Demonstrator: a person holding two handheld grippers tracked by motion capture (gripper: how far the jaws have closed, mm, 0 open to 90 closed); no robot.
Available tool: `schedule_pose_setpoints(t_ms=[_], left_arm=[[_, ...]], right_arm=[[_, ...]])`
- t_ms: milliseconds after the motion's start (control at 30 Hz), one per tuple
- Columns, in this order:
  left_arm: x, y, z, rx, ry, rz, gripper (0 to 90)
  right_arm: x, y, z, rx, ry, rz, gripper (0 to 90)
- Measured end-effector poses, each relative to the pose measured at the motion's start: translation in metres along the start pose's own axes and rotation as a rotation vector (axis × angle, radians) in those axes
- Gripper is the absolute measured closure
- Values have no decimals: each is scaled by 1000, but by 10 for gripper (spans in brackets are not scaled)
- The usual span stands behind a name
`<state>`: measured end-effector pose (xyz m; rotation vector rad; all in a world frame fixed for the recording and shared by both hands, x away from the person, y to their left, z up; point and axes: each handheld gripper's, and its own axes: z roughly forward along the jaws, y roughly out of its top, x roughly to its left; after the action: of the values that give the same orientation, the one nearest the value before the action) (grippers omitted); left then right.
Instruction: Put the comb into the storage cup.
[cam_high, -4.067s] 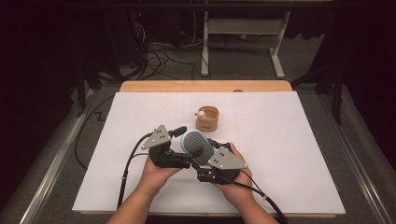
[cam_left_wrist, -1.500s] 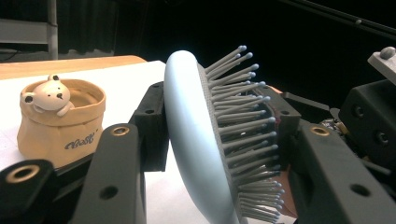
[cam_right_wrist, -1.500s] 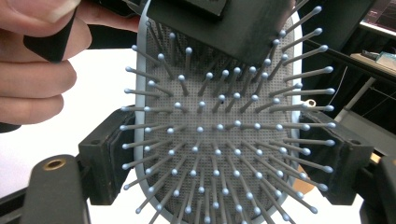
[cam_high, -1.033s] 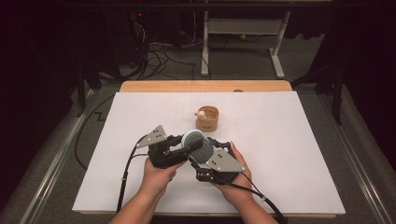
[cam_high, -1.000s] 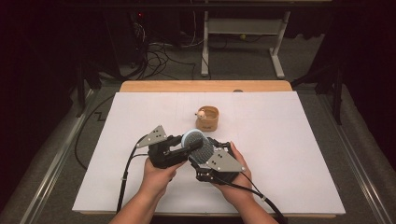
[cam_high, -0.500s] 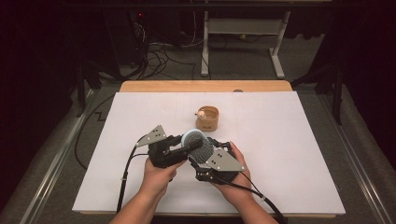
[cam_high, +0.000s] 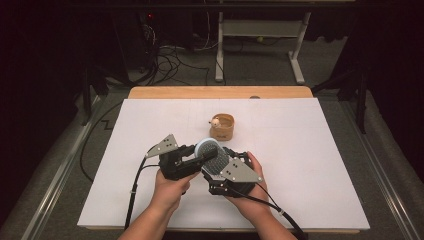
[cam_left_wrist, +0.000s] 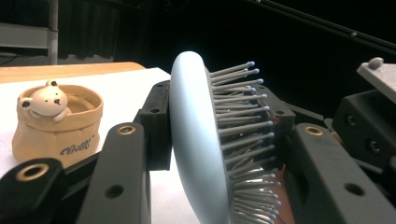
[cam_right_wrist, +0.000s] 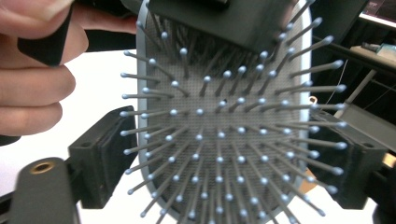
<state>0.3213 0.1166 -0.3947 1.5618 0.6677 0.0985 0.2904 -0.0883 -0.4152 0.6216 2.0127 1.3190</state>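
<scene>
A pale blue hairbrush (cam_high: 206, 148) with grey bristles is held just above the white table between both grippers. My left gripper (cam_high: 199, 157) comes from the left and is shut on it, one pad on its smooth back and one on the bristles. In the left gripper view the hairbrush (cam_left_wrist: 201, 140) stands edge-on between the jaws. My right gripper (cam_high: 223, 167) is shut across the brush's width. In the right gripper view the bristle face (cam_right_wrist: 224, 135) looks at the camera, with a pad (cam_right_wrist: 98, 158) at each side edge.
A small tan cup with a bear figure (cam_high: 222, 127) stands behind the hands, and the cup (cam_left_wrist: 56, 122) appears left of the jaws in the left gripper view. White paper (cam_high: 320, 150) covers the table; a wooden strip (cam_high: 220, 92) runs along its far edge. Cables trail toward the person.
Hardly anything differs. Both hands and the brush stay in place, with the left gripper shifted very slightly.
</scene>
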Motion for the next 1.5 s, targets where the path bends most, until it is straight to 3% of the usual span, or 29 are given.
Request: schedule_pose_setpoints(t_ms=[200,800,1500], left_arm=[[0,0,-1,-11,7,11,571],[2,5,-10,-57,25,25,574],[4,9,-19,-83,76,75,575]], right_arm=[[-1,0,5,30,22,32,0],[-6,1,-4,19,22,35,0],[-21,-4,-20,15,24,66,0]])
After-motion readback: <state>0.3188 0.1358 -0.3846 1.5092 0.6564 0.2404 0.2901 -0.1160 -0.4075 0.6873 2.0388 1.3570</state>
